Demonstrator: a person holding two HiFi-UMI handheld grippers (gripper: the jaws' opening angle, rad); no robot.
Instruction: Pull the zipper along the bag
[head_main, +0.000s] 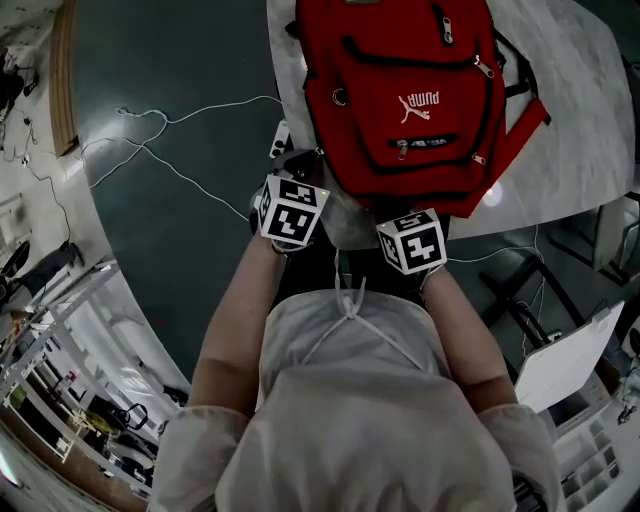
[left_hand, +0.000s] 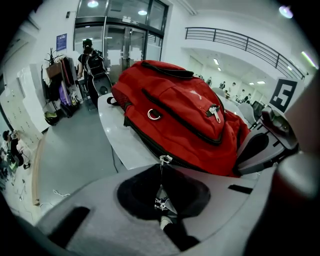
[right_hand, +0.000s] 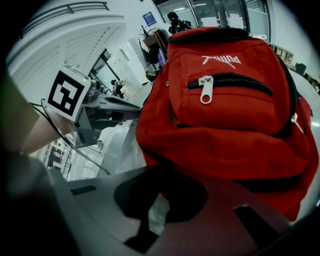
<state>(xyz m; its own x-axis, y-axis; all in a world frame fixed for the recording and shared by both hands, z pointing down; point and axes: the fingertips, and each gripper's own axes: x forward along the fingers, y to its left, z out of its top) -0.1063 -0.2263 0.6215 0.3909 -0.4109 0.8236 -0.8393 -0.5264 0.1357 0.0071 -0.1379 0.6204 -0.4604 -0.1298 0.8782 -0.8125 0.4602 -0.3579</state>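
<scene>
The left gripper (left_hand: 161, 209) is seen with its fingers pressed together on the zipper pull (left_hand: 160, 199) — a thin metal tab stretched taut up to the slider (left_hand: 165, 159). The slider is found on the black zipper track along the near lower edge of the red backpack (left_hand: 185, 120).

The right gripper (right_hand: 150, 220) is placed at the backpack's bottom end. Its fingers appear closed on a dark fold of that edge, though the pinch is deep in shadow.

In the head view the backpack is laid flat on a white table (head_main: 590, 120), front pockets up and bottom end toward the person — both grippers are held at that end, just beside each other.

Beyond the table a dark floor (head_main: 180, 60) is crossed by a white cable (head_main: 170, 170). Farthest off, in the left gripper view, a person (left_hand: 87, 55) is seen standing before glass doors (left_hand: 127, 40).
</scene>
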